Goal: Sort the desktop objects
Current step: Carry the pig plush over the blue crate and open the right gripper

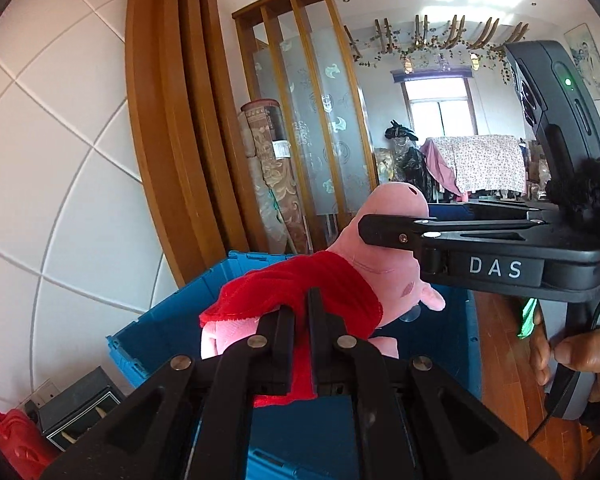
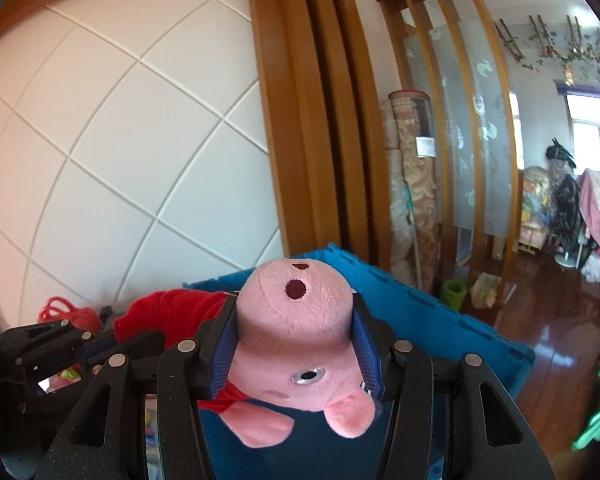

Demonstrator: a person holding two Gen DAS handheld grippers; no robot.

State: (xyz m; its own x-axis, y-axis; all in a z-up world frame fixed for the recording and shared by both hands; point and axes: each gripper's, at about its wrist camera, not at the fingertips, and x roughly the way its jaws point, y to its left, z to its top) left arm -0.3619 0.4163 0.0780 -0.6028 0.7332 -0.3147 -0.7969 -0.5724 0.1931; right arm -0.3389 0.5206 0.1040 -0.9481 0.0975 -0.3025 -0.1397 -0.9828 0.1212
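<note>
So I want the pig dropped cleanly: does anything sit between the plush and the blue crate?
Nothing visible does. The plush pig hangs over the open blue crate, held by the right hand-held gripper at its head and the left hand-held gripper on its red dress.

Plush pig: held above the open crate, head between the fingers of the right gripper, dress pinched in the left gripper. Right gripper reaches in from the right in the left wrist view. Rolled carpets stand behind the crate, against the glass partition. Basket left of the crate.
</note>
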